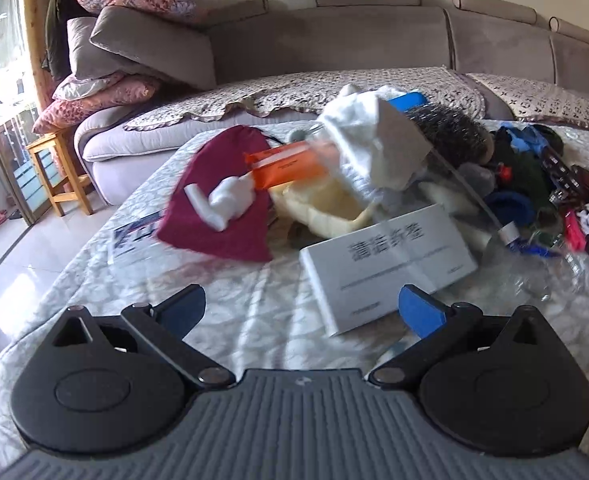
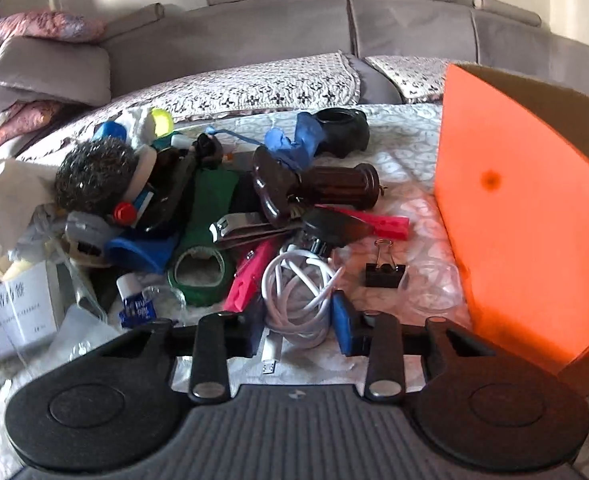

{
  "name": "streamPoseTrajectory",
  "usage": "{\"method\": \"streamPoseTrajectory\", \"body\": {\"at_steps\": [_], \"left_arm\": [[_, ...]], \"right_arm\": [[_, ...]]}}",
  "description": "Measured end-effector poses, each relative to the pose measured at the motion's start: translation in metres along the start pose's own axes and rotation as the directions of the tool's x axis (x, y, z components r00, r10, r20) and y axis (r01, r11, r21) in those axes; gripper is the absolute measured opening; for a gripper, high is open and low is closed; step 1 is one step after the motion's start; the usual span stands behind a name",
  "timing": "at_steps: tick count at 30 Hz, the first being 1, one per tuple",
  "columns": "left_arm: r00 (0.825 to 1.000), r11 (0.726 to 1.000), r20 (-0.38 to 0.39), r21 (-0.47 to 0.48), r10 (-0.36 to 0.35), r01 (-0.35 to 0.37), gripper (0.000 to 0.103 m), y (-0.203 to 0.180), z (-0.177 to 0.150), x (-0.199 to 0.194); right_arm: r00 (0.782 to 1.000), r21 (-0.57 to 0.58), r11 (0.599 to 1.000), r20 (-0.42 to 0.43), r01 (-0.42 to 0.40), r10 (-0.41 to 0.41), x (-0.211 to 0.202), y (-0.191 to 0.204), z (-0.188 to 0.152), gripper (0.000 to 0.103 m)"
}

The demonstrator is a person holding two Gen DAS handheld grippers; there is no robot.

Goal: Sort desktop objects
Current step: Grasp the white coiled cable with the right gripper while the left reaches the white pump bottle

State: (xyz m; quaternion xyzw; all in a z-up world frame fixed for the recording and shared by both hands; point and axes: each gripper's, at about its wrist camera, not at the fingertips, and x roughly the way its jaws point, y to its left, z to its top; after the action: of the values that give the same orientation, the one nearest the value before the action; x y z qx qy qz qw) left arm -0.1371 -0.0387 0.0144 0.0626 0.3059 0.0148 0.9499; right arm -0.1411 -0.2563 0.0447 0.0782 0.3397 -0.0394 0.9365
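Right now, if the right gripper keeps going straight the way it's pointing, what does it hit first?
Most likely the coiled white cable, which already lies between the right gripper fingers; depth is hard to judge.

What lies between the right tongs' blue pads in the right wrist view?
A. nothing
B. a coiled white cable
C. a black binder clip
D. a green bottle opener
B: the coiled white cable sits between the right tongs, whose pads flank the coil's sides.
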Motion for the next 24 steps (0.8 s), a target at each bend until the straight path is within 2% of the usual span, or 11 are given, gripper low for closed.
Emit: {"method": "streamPoseTrajectory", "body": {"at_steps": [3, 9, 11, 15, 21, 24], "left_arm": [[1.0, 1.0, -0.008, 0.004, 0.013, -0.013, 0.095, 0.006, -0.004, -0.004], [1.0, 0.999, -0.011, 0.027, -0.019, 0.019, 0.089, 0.0, -0.004, -0.007], [1.0, 1.0, 0.003, 0.024, -0.009, 0.009, 0.089, 0.003, 0.0, -0.007], [0.997, 0.997, 0.036, -0.01, 0.073, -0.072, 0.089, 0.027, 0.008, -0.004], [0.972, 0.969, 0.022, -0.083, 0.234, -0.232, 0.089, 0.075, 0.018, 0.012], [0.971, 0.969, 0.03, -0.078, 0.236, -0.233, 0.084, 0.083, 0.021, 0.022]], "right_arm": [[1.0, 0.007, 1.0, -0.001, -0.01, 0.01, -0.003, 0.0, 0.001, 0.032], [1.0, -0.037, 0.999, -0.001, -0.028, 0.028, -0.012, 0.003, -0.007, 0.032], [1.0, -0.045, 0.999, 0.0, -0.026, 0.026, -0.014, 0.003, -0.009, 0.032], [1.0, -0.058, 0.998, -0.001, -0.022, 0.022, -0.016, 0.003, -0.01, 0.032], [1.0, -0.07, 0.997, -0.003, -0.014, 0.014, -0.014, 0.008, -0.011, 0.032], [1.0, -0.075, 0.997, -0.003, -0.008, 0.008, -0.013, 0.01, -0.011, 0.032]]}}
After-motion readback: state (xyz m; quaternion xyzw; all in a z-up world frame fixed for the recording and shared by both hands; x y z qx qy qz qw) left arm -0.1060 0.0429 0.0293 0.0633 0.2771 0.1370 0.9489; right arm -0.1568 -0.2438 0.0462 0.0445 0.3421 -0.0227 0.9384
